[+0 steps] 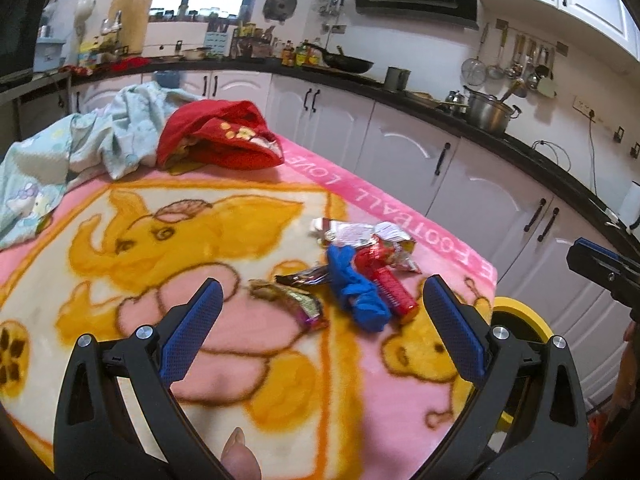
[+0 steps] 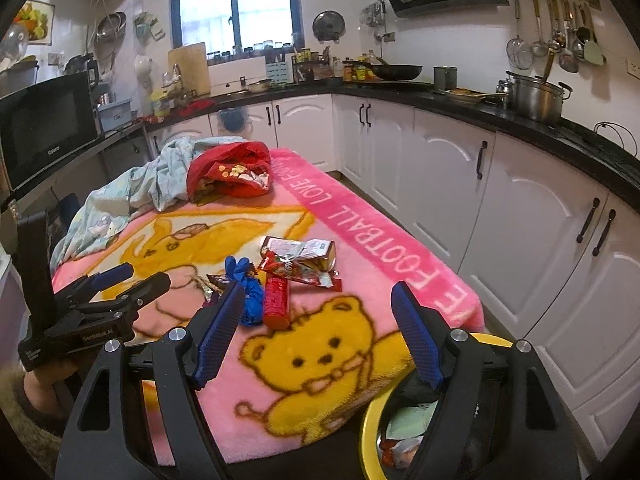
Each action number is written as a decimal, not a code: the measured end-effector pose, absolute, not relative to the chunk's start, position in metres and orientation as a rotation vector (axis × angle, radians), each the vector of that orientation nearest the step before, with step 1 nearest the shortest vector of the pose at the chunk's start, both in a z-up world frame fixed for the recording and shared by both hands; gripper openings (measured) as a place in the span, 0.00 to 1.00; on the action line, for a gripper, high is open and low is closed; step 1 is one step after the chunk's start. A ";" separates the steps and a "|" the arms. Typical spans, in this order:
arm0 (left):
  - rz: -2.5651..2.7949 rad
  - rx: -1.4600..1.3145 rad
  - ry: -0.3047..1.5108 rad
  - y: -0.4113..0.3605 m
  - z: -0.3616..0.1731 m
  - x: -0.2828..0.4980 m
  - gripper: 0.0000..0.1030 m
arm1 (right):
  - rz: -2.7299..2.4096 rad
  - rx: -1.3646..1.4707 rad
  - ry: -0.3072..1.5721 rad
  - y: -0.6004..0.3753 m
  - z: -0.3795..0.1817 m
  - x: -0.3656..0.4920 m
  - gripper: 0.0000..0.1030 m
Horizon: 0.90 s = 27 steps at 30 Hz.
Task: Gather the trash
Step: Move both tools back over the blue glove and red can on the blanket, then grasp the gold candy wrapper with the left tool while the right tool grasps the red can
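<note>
I have both grippers over a table covered by a pink blanket (image 1: 372, 392) printed with yellow bears and an elephant. My left gripper (image 1: 320, 320) has its blue pads spread wide with nothing between them, hanging above the blanket just short of the trash pile. My right gripper (image 2: 320, 336) is likewise spread and empty, held over the near corner of the blanket beside the bin (image 2: 370, 432). The trash lies bunched together toward the right side of the blanket, near the pink border with white lettering: a crumpled blue glove (image 1: 356, 292), a red tube (image 1: 390, 284) touching its right side, a dark wrapper (image 1: 306, 278) just left of the glove, a brown-and-gold wrapper (image 1: 292, 300) nearest my left pads, and a heap of silver and red packets (image 1: 368, 236) at the far end. In the right view the same pile sits ahead of my pads, and the left gripper shows at the left edge, held in a hand. The bin has a yellow rim, sits off the near right corner of the table, and already holds some scraps. At the far end of the table lie a red cloth (image 1: 224, 136) and a pale blue cloth (image 1: 100, 140), well apart from the trash.
</note>
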<state>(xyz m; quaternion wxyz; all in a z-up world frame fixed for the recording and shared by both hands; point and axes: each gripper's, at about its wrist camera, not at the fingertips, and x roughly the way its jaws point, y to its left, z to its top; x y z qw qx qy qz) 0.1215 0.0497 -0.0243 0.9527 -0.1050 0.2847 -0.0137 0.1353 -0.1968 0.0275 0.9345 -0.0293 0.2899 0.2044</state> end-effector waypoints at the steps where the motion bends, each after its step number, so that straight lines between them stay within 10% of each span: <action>1: -0.023 -0.218 0.584 0.052 -0.026 0.122 0.89 | 0.419 -0.064 0.594 -0.194 0.026 0.137 0.71; 27: -0.066 -0.487 0.777 0.094 -0.075 0.168 0.55 | 0.477 -0.129 0.736 -0.135 -0.035 0.208 0.62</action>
